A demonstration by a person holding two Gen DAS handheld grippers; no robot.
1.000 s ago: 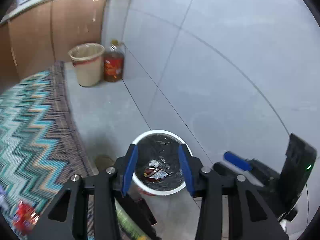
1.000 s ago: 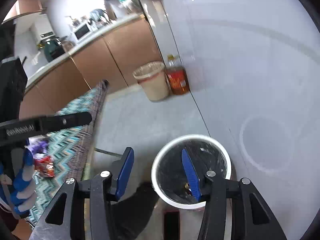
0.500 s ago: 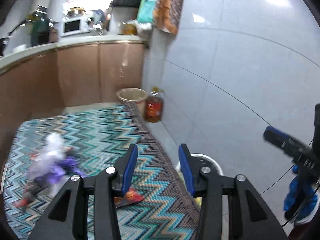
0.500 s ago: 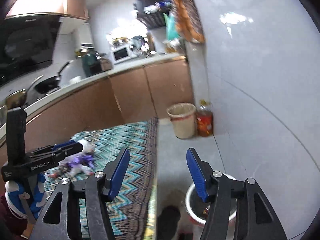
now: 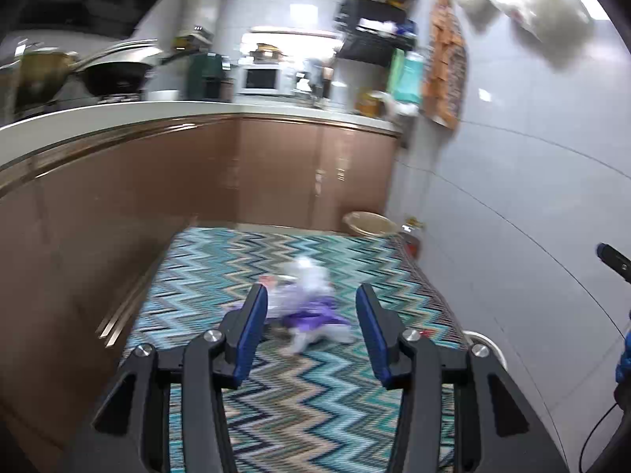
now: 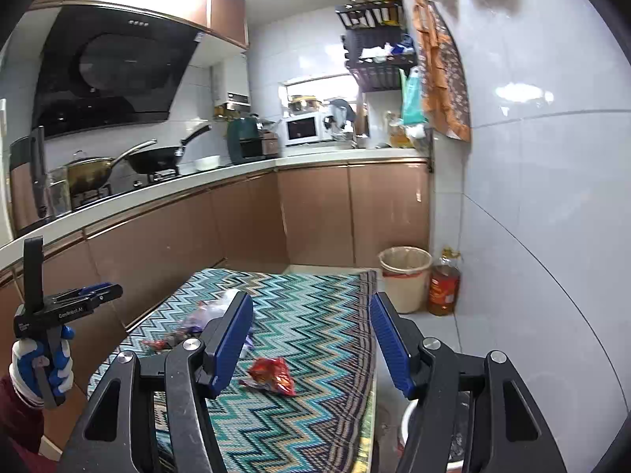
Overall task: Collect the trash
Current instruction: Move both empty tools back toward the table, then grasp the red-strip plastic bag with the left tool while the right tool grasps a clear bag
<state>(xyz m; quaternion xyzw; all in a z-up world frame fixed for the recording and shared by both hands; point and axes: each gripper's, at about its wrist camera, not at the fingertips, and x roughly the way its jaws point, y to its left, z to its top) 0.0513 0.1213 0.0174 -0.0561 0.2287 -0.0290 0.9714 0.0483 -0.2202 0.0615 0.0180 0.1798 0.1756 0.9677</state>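
A purple and white crumpled wrapper [image 5: 311, 307] lies on the zigzag rug [image 5: 315, 394], straight ahead of my open, empty left gripper [image 5: 311, 325]. In the right wrist view the same purple trash [image 6: 205, 317] sits left of the left blue pad, and a red snack wrapper [image 6: 270, 376] lies on the rug [image 6: 307, 339] between the pads of my open, empty right gripper [image 6: 311, 339]. A white bin lined with black [image 6: 453, 433] stands low right, mostly hidden behind the right finger; its rim shows in the left wrist view [image 5: 485, 343]. The left gripper also appears at left [image 6: 67, 303].
Brown kitchen cabinets [image 6: 315, 216] run along the left and back. A beige bin [image 6: 406, 276] and an oil bottle [image 6: 443, 283] stand in the far corner by the tiled wall [image 6: 532, 216]. The rug's right edge borders bare grey floor.
Both grippers have lifted from above the white bin and swung up and left toward the rug. The purple trash now sits between the left gripper's pads. Both stay open.
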